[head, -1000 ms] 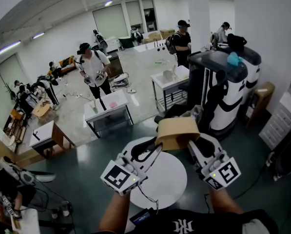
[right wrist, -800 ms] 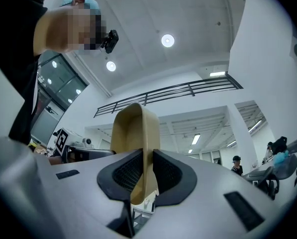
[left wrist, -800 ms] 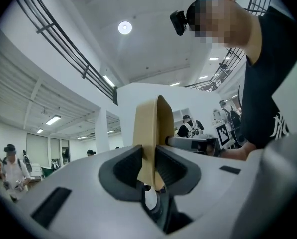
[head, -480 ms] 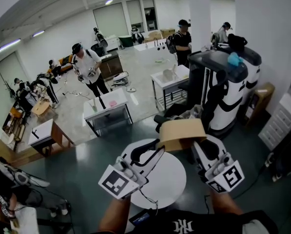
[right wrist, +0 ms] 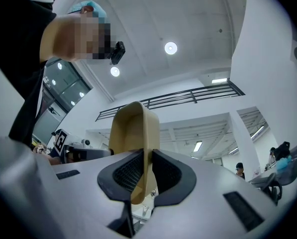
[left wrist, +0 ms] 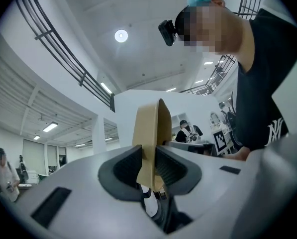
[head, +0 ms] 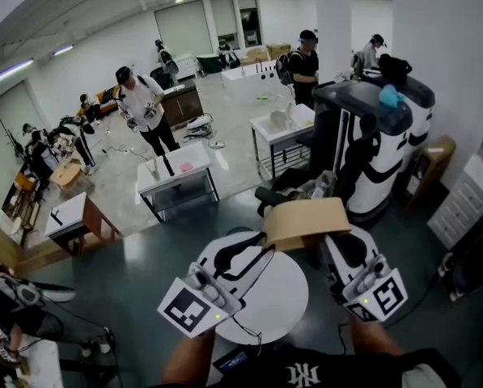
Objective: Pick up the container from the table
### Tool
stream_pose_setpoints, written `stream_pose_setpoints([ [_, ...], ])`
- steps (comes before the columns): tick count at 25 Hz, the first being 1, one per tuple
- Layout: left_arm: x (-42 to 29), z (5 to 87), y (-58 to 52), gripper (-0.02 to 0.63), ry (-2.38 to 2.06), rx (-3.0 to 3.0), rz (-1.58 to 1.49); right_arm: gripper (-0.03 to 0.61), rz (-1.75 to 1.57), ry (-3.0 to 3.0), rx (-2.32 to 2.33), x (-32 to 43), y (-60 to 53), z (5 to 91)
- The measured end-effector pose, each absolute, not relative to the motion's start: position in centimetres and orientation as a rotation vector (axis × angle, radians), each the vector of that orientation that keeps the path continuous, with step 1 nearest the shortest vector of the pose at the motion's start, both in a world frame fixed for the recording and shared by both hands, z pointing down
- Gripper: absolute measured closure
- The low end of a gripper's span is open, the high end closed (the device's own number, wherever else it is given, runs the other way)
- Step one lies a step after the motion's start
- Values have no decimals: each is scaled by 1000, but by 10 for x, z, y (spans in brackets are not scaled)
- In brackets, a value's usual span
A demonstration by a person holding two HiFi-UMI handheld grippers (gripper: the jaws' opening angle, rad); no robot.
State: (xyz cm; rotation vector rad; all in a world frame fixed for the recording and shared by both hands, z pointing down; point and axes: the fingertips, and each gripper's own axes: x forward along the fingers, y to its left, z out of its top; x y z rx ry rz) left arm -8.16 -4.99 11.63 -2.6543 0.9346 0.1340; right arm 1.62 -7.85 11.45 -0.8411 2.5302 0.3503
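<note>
A tan container [head: 306, 221] hangs in the air above the round white table [head: 283, 301], held from both sides. My left gripper [head: 261, 250] is shut on its left wall, and the thin tan wall [left wrist: 153, 126] stands upright between the dark pads [left wrist: 126, 166]. My right gripper [head: 325, 245] is shut on the opposite wall; its jaws have just been closing on that wall. There the container [right wrist: 133, 128] rises between the ribbed pads [right wrist: 165, 171]. Both gripper views look upward at the ceiling.
A black-and-white machine [head: 379, 136] stands close at the right, beside a white pillar [head: 332, 23]. Small white tables [head: 176, 180] stand beyond the round one. Several people stand farther back in the room.
The left gripper has shifted a little with the container's edge, and the container sits slightly further right in the head view. Both grips are unchanged. A person in the background has walked.
</note>
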Motion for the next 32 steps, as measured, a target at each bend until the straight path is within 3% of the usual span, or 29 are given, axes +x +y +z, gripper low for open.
stream_pose_setpoints([
  [22, -99, 160, -67, 523, 1031, -2765, 20, 509, 324, 2607, -822, 0, -100, 148],
  [32, -88, 179, -105, 523, 1066, -2813, -70, 509, 147, 2672, -808, 5, -139, 175],
])
